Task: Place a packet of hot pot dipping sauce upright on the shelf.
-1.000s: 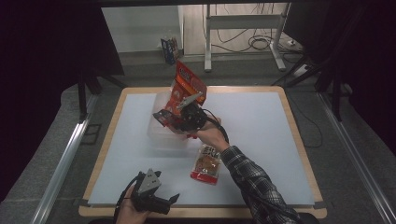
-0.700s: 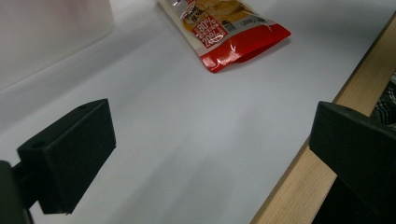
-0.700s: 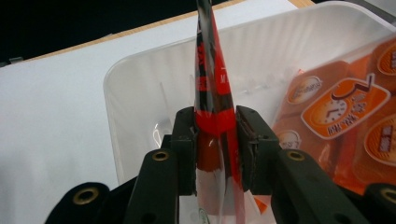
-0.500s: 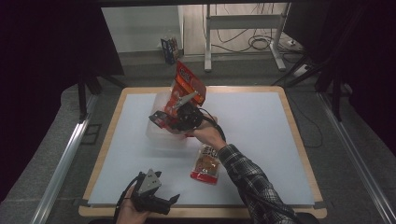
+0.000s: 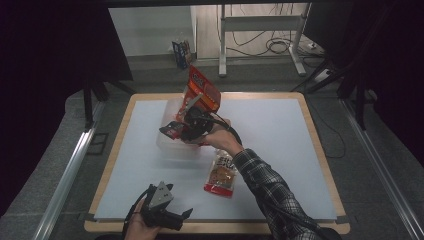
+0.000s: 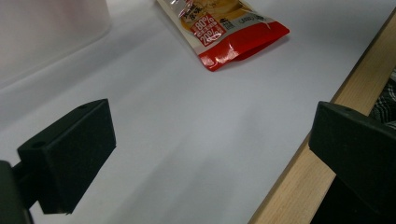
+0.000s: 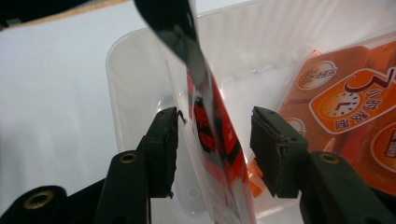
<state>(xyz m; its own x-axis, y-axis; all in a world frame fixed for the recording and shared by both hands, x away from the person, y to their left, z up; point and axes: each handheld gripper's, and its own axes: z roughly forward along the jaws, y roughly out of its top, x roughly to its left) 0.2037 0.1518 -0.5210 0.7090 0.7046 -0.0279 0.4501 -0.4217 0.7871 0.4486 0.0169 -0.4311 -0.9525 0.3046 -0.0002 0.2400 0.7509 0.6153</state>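
A clear plastic container [image 5: 167, 145] stands left of the table's middle. In it a tall orange-red packet [image 5: 204, 92] leans upright. My right gripper [image 5: 179, 127] hangs over the container, open, with a thin red and black packet [image 5: 169, 131] between its jaws. In the right gripper view this red and black packet [image 7: 210, 135] stands edge-on, with a gap to each jaw, above the container [image 7: 135, 51] and beside the orange packet [image 7: 336, 107]. My left gripper [image 5: 186, 216] rests open and empty at the table's front edge. A snack packet [image 5: 222, 175] lies flat on the table.
The left gripper view looks across the white table top to the snack packet [image 6: 229, 28], the container's wall [image 6: 46, 32] and the wooden table edge [image 6: 303, 158]. My left gripper [image 6: 210, 135] holds nothing. Dark floor, metal frame legs and cables lie beyond the table.
My right gripper has shifted slightly left over the container, with the red and black packet. The left gripper has stayed put.
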